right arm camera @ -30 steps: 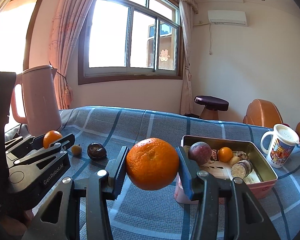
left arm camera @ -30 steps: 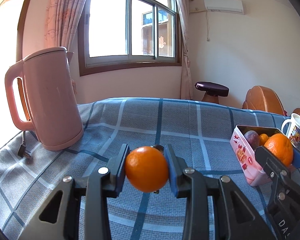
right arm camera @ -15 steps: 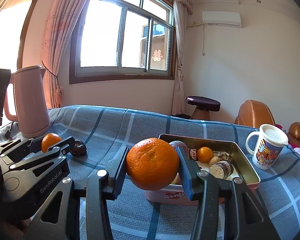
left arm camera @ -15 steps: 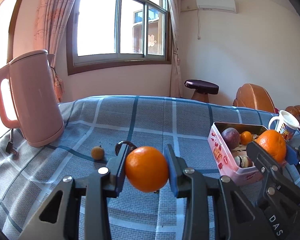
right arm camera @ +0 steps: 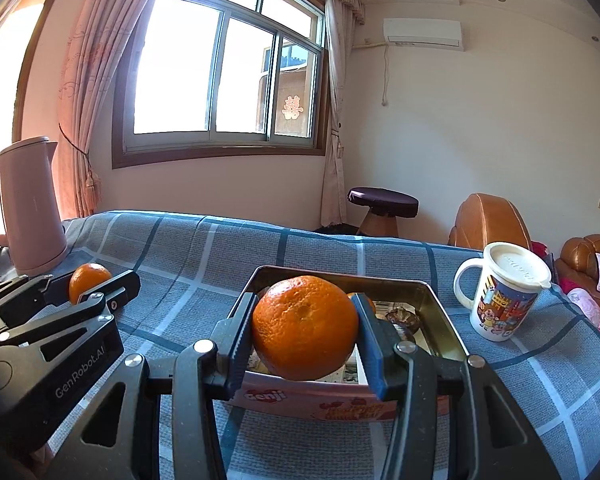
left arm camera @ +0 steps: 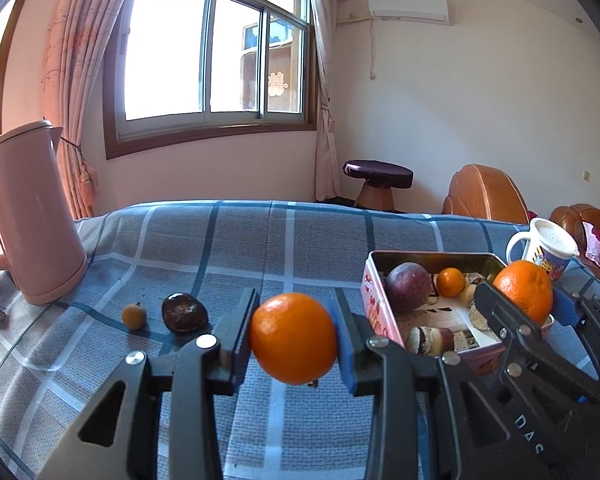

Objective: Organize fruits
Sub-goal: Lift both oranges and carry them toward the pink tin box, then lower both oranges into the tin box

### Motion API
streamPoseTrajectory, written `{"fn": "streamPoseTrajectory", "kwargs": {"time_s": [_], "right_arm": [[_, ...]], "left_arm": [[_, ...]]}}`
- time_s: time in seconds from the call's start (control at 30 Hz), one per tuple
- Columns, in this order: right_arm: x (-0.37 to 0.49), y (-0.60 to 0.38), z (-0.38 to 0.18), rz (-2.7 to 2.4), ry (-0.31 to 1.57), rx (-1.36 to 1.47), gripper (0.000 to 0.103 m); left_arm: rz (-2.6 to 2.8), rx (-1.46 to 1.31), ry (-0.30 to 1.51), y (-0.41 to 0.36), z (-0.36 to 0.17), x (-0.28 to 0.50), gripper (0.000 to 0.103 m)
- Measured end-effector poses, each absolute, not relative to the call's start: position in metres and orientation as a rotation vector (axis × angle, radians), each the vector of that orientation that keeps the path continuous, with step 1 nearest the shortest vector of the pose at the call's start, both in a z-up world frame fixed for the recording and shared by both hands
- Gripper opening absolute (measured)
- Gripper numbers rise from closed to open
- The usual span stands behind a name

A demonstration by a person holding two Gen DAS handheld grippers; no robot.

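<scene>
Large orange (right arm camera: 305, 327) clamped in right hand-held gripper (right arm camera: 305, 330) above tin (right arm camera: 440, 312) near rim; left hand-held gripper (left arm camera: 293, 338) grips smaller orange (left arm camera: 293, 338).

Both grippers clamped, side by side

The left gripper (left arm camera: 293, 338) pinches a small orange (left arm camera: 293, 338) between its pads, pointing slightly downward. The right gripper (right arm camera: 305, 327) grips a larger orange (right arm camera: 305, 327) likewise, held just to the left gripper's right, both above the cloth.
</scene>
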State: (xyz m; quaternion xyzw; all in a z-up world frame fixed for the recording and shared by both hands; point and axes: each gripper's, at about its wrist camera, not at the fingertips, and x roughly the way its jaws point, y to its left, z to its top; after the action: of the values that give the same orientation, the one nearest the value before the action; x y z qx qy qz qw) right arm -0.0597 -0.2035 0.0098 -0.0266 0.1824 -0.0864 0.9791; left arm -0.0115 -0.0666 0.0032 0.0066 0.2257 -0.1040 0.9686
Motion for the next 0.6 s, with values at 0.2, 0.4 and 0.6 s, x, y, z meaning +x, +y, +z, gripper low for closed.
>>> {"fn": "streamPoseTrajectory", "kwargs": {"time_s": [0.2, 0.4, 0.6], "right_arm": [[-0.056, -0.225, 0.011, -0.208, 0.368, -0.046, 0.049], [-0.049, -0.247, 0.01, -0.255, 0.376, -0.051, 0.049], [-0.042, -0.265, 0.009, -0.291, 0.388, -0.045, 0.049]], "left_arm": [[-0.244, 0.013, 0.445, -0.089, 0.009, -0.008, 0.037], [-0.282, 0.02, 0.433, -0.112, 0.011, -0.005, 0.037], [-0.311, 0.032, 0.438, -0.135, 0.008, -0.002, 0.037]]}}
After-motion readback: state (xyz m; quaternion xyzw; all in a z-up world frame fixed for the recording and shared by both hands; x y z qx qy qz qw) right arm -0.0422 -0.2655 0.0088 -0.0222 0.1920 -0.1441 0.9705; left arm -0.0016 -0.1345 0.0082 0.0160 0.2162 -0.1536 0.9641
